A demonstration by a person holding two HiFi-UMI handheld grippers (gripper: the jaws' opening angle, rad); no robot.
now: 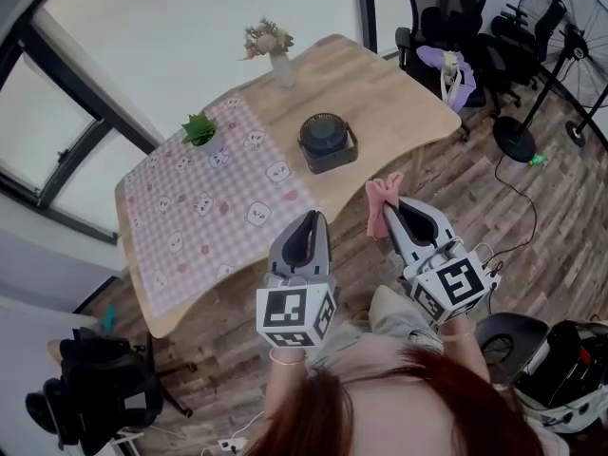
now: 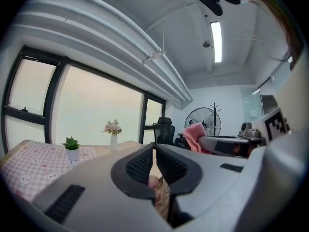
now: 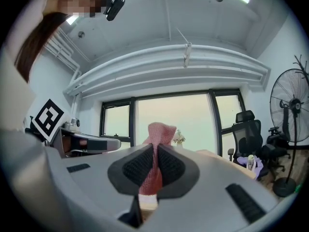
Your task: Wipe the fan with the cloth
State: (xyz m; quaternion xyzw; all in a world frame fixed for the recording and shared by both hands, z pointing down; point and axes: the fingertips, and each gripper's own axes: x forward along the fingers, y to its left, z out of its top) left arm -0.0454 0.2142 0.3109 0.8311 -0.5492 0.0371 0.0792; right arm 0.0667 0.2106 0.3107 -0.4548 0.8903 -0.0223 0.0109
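While the R gripper [image 3: 155, 146] had its jaws clamped on the pink cloth [image 3: 161, 132], which stuck up past the tips, the L gripper [image 2: 155, 146] had its jaws pressed together w/ nothing between them. Both were held side by side over the wood floor [image 1: 532, 245], just off the near edge of the table [image 1: 418, 103]. The fan [image 1: 328, 141], small & dark, sat on bare tabletop beyond the grippers, untouched, just right of a pink checked tablecloth [image 1: 209, 226]. A potted plant [image 1: 200, 131] stood on that tablecloth, a vase of flowers [image 1: 271, 46] farther back.
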